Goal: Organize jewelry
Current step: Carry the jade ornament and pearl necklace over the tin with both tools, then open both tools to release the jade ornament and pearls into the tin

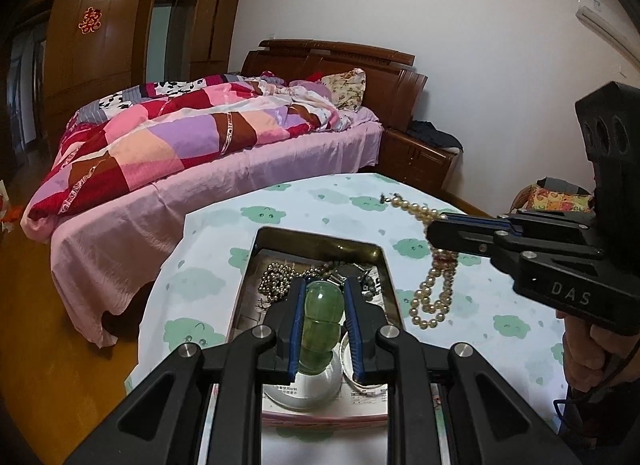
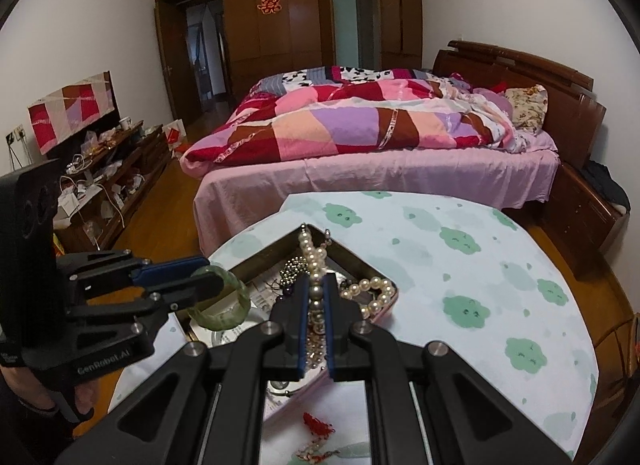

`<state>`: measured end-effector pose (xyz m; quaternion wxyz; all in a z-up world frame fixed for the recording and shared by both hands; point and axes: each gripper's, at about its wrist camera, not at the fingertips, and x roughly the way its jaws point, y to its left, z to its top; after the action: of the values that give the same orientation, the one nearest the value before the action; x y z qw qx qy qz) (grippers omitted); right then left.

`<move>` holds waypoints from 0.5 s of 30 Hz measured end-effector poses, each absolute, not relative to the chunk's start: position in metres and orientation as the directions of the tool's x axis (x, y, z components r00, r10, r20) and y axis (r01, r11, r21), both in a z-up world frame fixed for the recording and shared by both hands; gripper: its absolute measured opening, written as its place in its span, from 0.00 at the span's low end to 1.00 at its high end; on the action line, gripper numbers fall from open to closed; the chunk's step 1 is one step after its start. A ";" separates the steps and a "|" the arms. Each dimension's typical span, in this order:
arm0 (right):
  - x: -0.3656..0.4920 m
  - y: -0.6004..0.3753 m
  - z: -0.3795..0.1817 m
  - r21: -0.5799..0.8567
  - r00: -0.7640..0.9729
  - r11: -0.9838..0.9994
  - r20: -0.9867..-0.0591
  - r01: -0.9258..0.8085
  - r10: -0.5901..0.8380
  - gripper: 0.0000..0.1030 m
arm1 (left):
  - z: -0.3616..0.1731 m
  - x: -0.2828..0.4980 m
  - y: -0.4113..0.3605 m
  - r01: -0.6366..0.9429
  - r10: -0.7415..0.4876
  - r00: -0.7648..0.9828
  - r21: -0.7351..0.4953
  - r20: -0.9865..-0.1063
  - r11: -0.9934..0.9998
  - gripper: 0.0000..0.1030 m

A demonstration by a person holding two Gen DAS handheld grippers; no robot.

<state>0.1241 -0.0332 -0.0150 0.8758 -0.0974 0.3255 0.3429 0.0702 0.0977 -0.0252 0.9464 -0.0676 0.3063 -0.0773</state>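
The left gripper (image 1: 323,303) pinches a green jade bangle (image 1: 322,315) between its blue pads and holds it above the open metal tin (image 1: 390,281), which stands on the table with the cloud-print cloth (image 2: 500,265). The right gripper (image 2: 316,297) is pressed on a pearl necklace (image 2: 314,261). In the left wrist view its loops hang free over the cloth at about 3 o'clock from the tin, while the clasp end sticks up past the fingertips.

I think the main risk is the bangle: it is smooth and hard, so it may slide out of the pads and strike the tin or the beaded chain (image 1: 276,275) inside. The hanging pearl loops may catch on the tin's rim, or tangle with that chain. The two grippers are near, so they could also bump each other.
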 end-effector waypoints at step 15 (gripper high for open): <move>0.136 -0.009 -0.048 0.038 0.500 0.736 -0.710 -0.676 0.496 0.09 | -0.045 0.082 0.099 0.090 -0.183 0.765 -0.178 -0.617 0.980 0.19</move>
<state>0.1363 -0.0091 -0.0481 0.8573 -0.1230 0.3649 0.3417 0.0819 0.0994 -0.0446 0.9370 -0.0692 0.3346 -0.0729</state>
